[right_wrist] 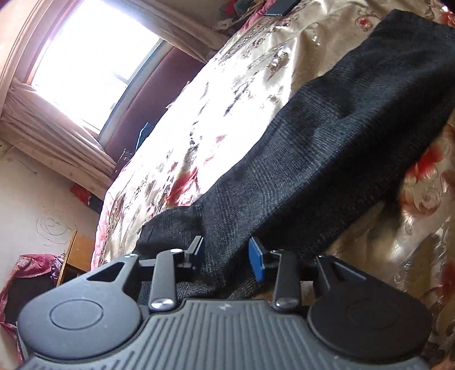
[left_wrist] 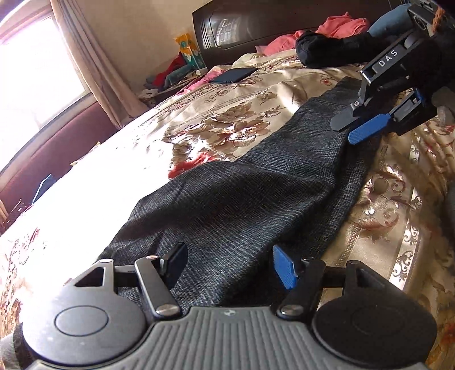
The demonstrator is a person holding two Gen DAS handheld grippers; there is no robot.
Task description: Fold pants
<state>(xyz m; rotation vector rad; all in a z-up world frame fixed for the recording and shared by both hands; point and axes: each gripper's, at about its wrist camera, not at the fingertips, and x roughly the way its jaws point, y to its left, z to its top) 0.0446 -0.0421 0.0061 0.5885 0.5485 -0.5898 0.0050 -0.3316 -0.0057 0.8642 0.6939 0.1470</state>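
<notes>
The dark grey checked pants [left_wrist: 256, 182] lie stretched in a long strip across the floral bedspread [left_wrist: 176, 125], apparently already doubled leg on leg, running from the near end under the left gripper [left_wrist: 230, 263] up toward the far end where the right gripper [left_wrist: 348, 129] hovers. The left gripper's jaws stand wide, one black finger and one blue pad either side of the cloth's near end, with fabric passing between them but neither pad pressing on it. Seen from the left wrist, the right gripper's jaws are parted to a narrow gap just above the far end of the pants, nothing clamped between them; its own view is motion-blurred and shows cloth lying below its fingers [right_wrist: 257, 263] rather than pinched. The step in hand looks like the pause between folds: the lengthwise fold seems done and the crosswise one has not begun. The next move probably calls for each gripper to settle on an end, close on both layers together, and carry one end over the other without dragging the lower layer askew. A phone [left_wrist: 234, 75] and loose pink clothes [left_wrist: 338, 27] lie well clear by the headboard.
</notes>
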